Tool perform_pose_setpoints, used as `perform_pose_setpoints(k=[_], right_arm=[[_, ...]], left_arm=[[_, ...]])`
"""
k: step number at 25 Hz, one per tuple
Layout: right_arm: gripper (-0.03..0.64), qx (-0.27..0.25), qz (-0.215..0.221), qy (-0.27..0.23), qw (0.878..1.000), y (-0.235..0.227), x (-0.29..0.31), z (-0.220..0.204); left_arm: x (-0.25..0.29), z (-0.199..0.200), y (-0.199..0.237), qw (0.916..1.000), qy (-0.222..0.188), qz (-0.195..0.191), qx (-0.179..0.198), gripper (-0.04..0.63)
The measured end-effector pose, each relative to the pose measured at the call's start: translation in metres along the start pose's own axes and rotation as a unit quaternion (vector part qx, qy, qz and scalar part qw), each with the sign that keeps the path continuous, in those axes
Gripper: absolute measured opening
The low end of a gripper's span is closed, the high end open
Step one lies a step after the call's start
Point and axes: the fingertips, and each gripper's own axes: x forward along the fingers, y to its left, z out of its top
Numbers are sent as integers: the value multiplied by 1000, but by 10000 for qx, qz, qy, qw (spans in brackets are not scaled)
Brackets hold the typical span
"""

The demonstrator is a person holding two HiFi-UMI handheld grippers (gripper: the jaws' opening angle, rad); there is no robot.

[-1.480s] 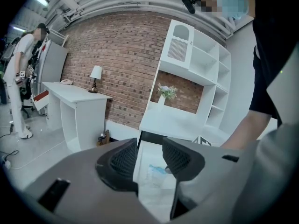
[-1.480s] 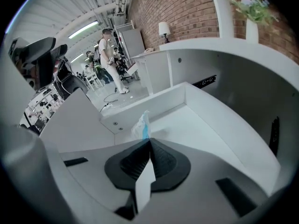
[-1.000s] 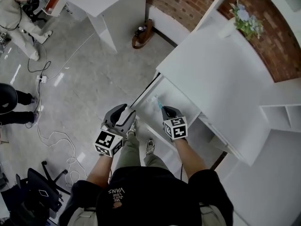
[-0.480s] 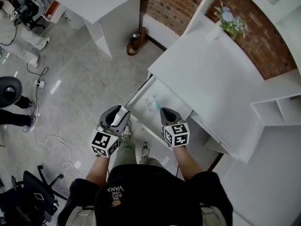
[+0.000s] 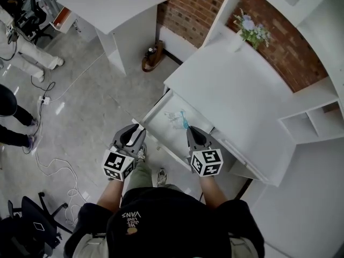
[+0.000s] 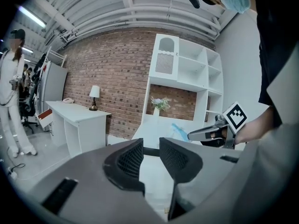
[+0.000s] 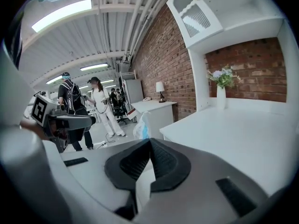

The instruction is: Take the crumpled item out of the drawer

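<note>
Right gripper (image 5: 190, 129): jaws clenched on the crumpled item (image 5: 175, 117), a thin white-and-blue piece of plastic pinched right at the jaw tips. The item sits over the open drawer (image 5: 157, 123). Can't tell if it's clear of the drawer floor.

Left gripper (image 5: 131, 135): just outside the drawer's near left corner, over the floor. Its jaws are closing with nothing between them.

The grippers are side by side, apart, both pointing toward the bench (image 5: 231, 85). The drawer is pulled out from under the white bench top. A vase of flowers (image 5: 248, 28) stands at the bench's far end against the brick wall (image 5: 188, 4). A second white bench (image 5: 110, 4) is well off to the left.
</note>
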Motion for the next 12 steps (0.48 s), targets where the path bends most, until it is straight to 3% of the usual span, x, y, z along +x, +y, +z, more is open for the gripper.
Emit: perform_pose_setpoints(k=[5,12], right_arm=[[2,64,-5,-335,9994,14,-35,19],[2,148,68,-774,9969,29,-77,46]], left_arm=[[-21,11,-15,9998,-133,10,119,27],[-39,19,-33,9996,-204,-41,180,7]])
